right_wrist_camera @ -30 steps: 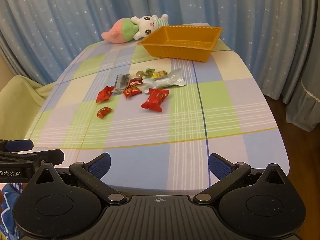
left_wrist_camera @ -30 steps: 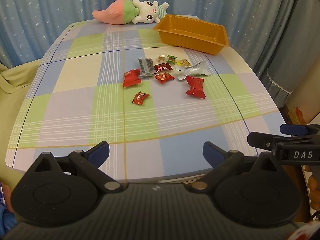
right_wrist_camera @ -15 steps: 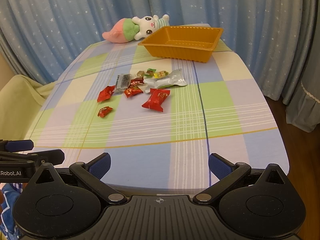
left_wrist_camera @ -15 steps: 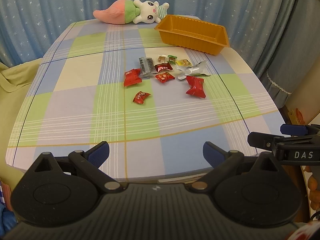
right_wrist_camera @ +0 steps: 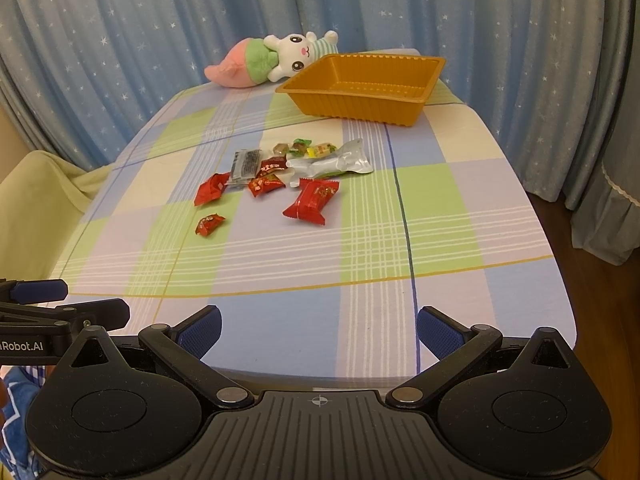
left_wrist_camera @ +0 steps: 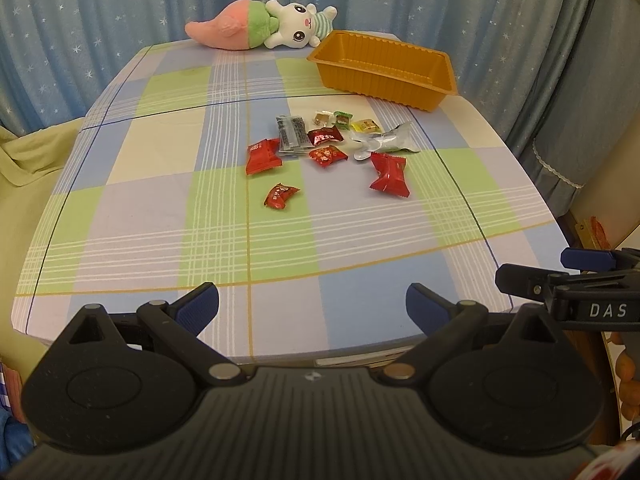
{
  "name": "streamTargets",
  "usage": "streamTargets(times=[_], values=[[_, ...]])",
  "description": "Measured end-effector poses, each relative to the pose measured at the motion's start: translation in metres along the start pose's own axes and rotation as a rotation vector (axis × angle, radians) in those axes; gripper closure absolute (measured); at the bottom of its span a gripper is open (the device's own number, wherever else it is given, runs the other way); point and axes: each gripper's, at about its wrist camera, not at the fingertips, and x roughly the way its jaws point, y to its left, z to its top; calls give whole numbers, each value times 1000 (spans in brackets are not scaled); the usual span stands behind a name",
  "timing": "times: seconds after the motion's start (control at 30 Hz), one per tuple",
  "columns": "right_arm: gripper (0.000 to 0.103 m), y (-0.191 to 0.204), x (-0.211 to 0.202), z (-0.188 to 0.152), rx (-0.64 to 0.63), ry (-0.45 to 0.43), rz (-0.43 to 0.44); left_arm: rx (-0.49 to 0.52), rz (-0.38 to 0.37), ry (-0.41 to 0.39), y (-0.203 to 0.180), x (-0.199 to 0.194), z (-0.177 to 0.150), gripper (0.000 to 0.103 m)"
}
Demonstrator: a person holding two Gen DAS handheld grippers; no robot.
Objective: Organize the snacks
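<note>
Starry curtains (left_wrist_camera: pixel 120 20) back my checked table (left_wrist_camera: pixel 160 216). Snacks (left_wrist_camera: pixel 332 148) lie mid-table, apart from the seemingly empty orange tray (left_wrist_camera: pixel 400 84). Left gripper (left_wrist_camera: pixel 312 304) and right gripper (right_wrist_camera: pixel 318 324) hover wide, holding nothing.

Print on the small red foil snack wrappers (left_wrist_camera: pixel 281 195) too small to read. Far corner of the checked-cloth bench (right_wrist_camera: pixel 404 53) hidden behind the orange ribbed plastic tray (right_wrist_camera: pixel 360 104). Other hand-held gripper (left_wrist_camera: pixel 568 280) cut off by the frame edge.
</note>
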Motion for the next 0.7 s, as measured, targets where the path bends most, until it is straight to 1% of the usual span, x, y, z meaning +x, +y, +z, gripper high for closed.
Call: streamTargets(times=[0.7], values=[[0, -3, -1, 1, 1, -1, 0, 1, 1, 0, -5, 0, 2, 3]])
